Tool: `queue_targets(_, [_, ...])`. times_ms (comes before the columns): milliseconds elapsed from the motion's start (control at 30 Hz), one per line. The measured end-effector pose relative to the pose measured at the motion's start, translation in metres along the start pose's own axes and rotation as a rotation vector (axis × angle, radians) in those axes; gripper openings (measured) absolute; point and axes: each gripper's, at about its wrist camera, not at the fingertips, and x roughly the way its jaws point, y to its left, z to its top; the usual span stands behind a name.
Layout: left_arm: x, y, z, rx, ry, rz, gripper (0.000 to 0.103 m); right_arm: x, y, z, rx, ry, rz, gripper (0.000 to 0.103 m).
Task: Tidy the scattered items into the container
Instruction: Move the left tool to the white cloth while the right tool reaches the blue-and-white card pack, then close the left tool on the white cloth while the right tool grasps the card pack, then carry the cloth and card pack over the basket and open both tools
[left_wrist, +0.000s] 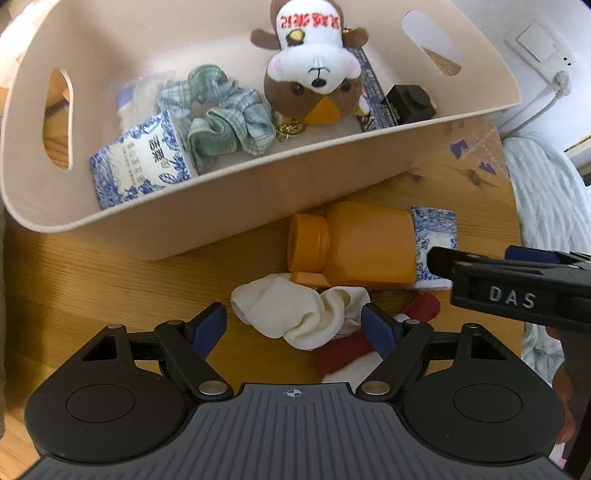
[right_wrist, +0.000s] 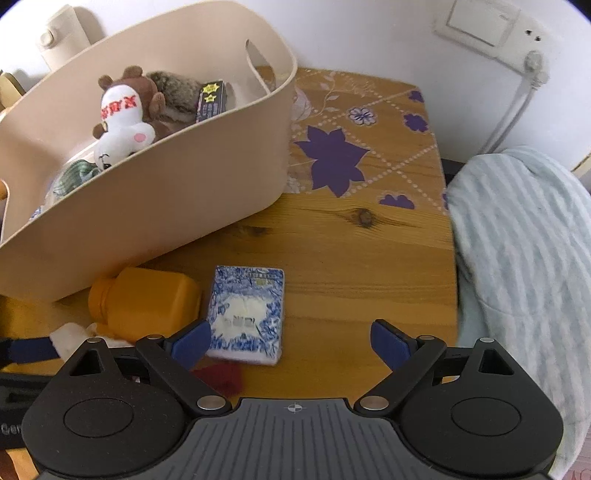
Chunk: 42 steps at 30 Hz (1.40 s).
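Observation:
A beige bin (left_wrist: 229, 206) (right_wrist: 177, 177) stands on the wooden table and holds a plush bear (left_wrist: 314, 74), a green checked cloth (left_wrist: 221, 110), a blue-and-white box (left_wrist: 140, 162) and a small black box (left_wrist: 410, 99). In front of it lie an orange bottle (left_wrist: 362, 243) (right_wrist: 144, 302), a blue-and-white tissue pack (right_wrist: 245, 314) (left_wrist: 436, 229), a white sock (left_wrist: 295, 314) and a red-and-white item (left_wrist: 347, 350). My left gripper (left_wrist: 293, 325) is open, its fingers either side of the sock. My right gripper (right_wrist: 291, 341) is open above the tissue pack's near end.
The wooden table (right_wrist: 351, 240) has purple flower prints at the back. A light striped blanket (right_wrist: 524, 266) lies past its right edge. A wall socket and cable (right_wrist: 528, 66) are behind. The right gripper's body (left_wrist: 517, 291) shows at the right of the left wrist view.

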Motion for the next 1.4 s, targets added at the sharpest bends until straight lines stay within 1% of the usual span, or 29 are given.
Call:
queue_targets(167, [0.009, 0.001, 0.001, -0.018, 0.018, 0.016, 0.081, 0.014, 0.007, 0.006, 0.01, 0.023, -0.005, 0.095])
queue_targets(367, [0.009, -0.005, 0.001, 0.015, -0.01, 0.051, 0.081, 0.023, 0.01, 0.005, 0.029, 0.038, -0.02, 0.094])
queue_targets(433, [0.008, -0.006, 0.0, 0.027, -0.014, 0.059, 0.081, 0.026, 0.01, 0.004, 0.043, 0.046, -0.036, 0.088])
queue_targets(467, [0.008, -0.006, 0.0, 0.031, -0.017, 0.063, 0.078, 0.027, 0.009, 0.004, 0.046, 0.057, -0.04, 0.084])
queue_targets(500, [0.007, -0.007, 0.0, 0.036, -0.021, 0.069, 0.076, 0.028, 0.008, 0.003, 0.054, 0.059, -0.036, 0.083])
queue_targets(533, [0.006, -0.008, -0.001, 0.046, -0.026, 0.076, 0.07, 0.027, 0.008, 0.003, 0.063, 0.056, -0.035, 0.082])
queue_targets(567, [0.005, -0.009, -0.001, 0.059, -0.032, 0.084, 0.06, 0.026, 0.008, 0.002, 0.065, 0.053, -0.035, 0.08])
queue_targets(600, [0.004, -0.01, -0.001, 0.076, -0.036, 0.09, 0.055, 0.025, 0.008, 0.002, 0.069, 0.049, -0.035, 0.075])
queue_targets(633, [0.003, -0.012, -0.001, 0.096, -0.037, 0.09, 0.047, 0.024, 0.008, 0.001, 0.073, 0.046, -0.029, 0.07])
queue_targets(667, [0.003, -0.014, 0.0, 0.113, -0.036, 0.089, 0.037, 0.023, 0.008, 0.0, 0.077, 0.043, -0.027, 0.062])
queue_targets(700, [0.002, -0.016, 0.0, 0.126, -0.034, 0.088, 0.033, 0.022, 0.009, 0.0, 0.079, 0.039, -0.027, 0.054])
queue_targets(767, [0.002, -0.017, 0.0, 0.131, -0.03, 0.085, 0.026, 0.02, 0.01, 0.002, 0.087, 0.036, -0.029, 0.044])
queue_targets(867, [-0.001, -0.014, 0.0, 0.116, -0.02, 0.079, 0.019, 0.019, 0.009, 0.001, 0.107, 0.038, -0.033, 0.044])
queue_targets(967, [-0.007, -0.006, -0.009, 0.108, -0.018, 0.083, 0.017, 0.017, 0.009, -0.003, 0.124, 0.047, -0.032, 0.043])
queue_targets(1133, [-0.022, -0.012, -0.008, 0.109, -0.033, 0.087, 0.016, 0.008, 0.005, -0.016, 0.187, 0.055, -0.035, 0.043])
queue_targets(1267, [-0.039, -0.013, -0.011, 0.113, -0.048, 0.075, 0.016, -0.011, 0.001, -0.024, 0.213, 0.028, -0.037, 0.043])
queue_targets(1400, [-0.066, -0.019, -0.015, 0.113, -0.066, 0.035, 0.016, -0.035, -0.005, -0.025, 0.246, -0.016, -0.03, 0.043])
